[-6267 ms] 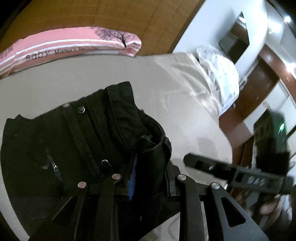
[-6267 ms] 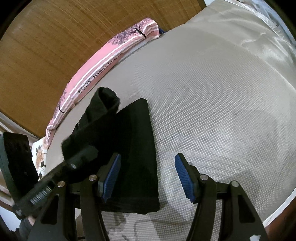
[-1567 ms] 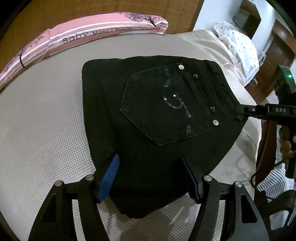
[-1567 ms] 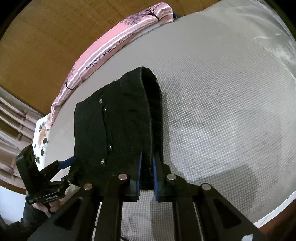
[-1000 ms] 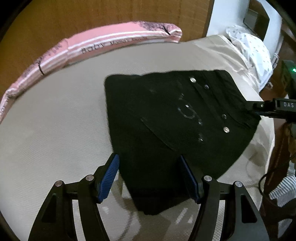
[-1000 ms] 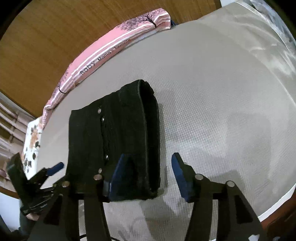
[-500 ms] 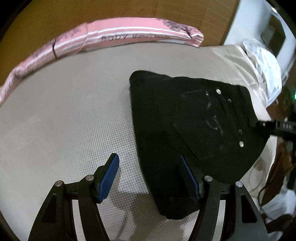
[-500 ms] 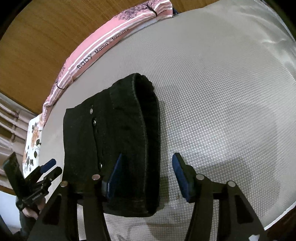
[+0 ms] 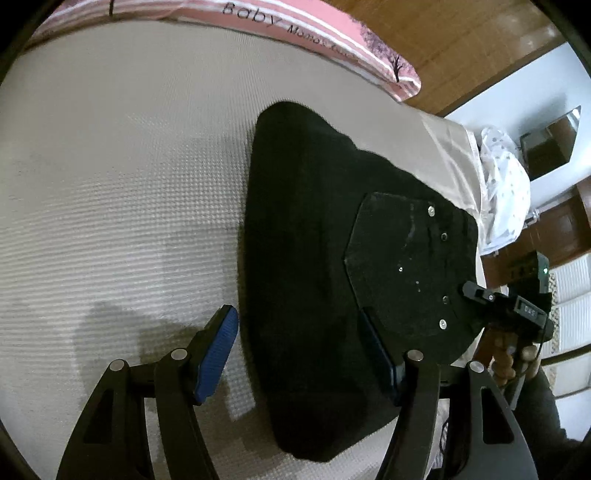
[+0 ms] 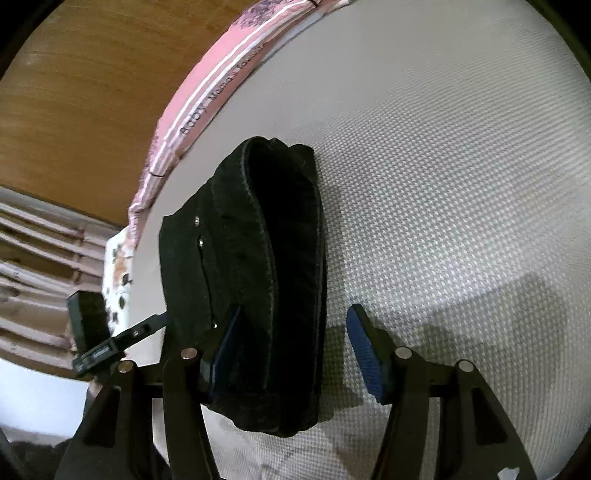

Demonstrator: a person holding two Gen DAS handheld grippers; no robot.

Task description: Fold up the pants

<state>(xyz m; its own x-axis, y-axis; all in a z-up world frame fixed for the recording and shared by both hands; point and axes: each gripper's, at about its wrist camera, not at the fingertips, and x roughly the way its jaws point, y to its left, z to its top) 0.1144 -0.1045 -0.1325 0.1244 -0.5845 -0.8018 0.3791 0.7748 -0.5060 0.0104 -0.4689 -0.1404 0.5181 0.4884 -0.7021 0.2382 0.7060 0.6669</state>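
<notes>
The black pants lie folded into a compact stack on the beige textured bed, back pocket with studs facing up. In the right wrist view the pants show their folded edge. My left gripper is open and empty, its fingers straddling the near edge of the pants. My right gripper is open and empty, with its left finger over the pants and its right finger over the bed. The right gripper also shows at the far corner in the left wrist view.
A pink striped pillow lies along the wooden headboard. A white dotted cloth lies at the bed's far right side. The left gripper's body shows at the bed's left edge beside a floral cloth.
The right gripper let go of the pants' edge and opened about a second ago. Both grippers have since shifted sideways while the folded pants stay flat on the bed.
</notes>
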